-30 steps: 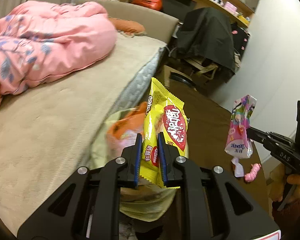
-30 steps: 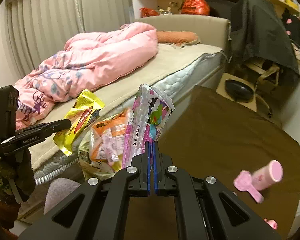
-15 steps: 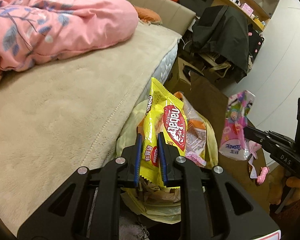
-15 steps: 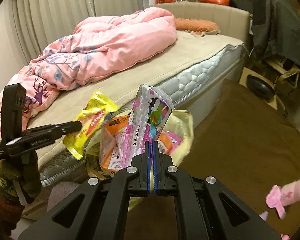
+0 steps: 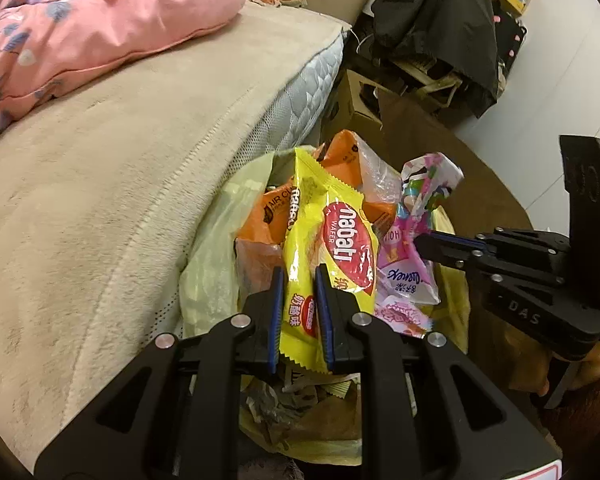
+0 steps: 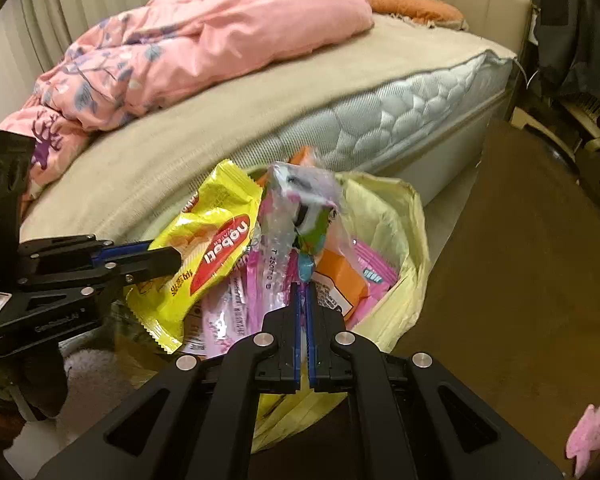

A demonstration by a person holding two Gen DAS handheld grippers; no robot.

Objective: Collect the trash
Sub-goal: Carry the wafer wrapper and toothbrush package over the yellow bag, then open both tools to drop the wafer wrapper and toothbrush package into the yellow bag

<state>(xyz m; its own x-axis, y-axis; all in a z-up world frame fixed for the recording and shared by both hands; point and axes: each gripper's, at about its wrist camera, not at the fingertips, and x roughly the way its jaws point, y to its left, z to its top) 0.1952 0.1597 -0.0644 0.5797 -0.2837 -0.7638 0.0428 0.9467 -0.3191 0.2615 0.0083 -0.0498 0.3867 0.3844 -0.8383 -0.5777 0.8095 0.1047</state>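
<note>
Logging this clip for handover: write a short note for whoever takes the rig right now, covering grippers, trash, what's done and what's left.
Left gripper: shut on the yellow wrapper, held over the trash bag.
Right gripper: shut on the pink wrapper, also over the bag.
The bag stands open on the floor beside the bed, already holding orange and pink packets.
Done: both wrappers picked up and brought to the bag.
Left: release both into it. A pink toy lies on the floor; unclear whether it is trash.

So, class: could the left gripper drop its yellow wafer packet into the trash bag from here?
Probably yes: the left gripper holds the yellow wafer packet above the trash bag, whose mouth gapes open.
</note>
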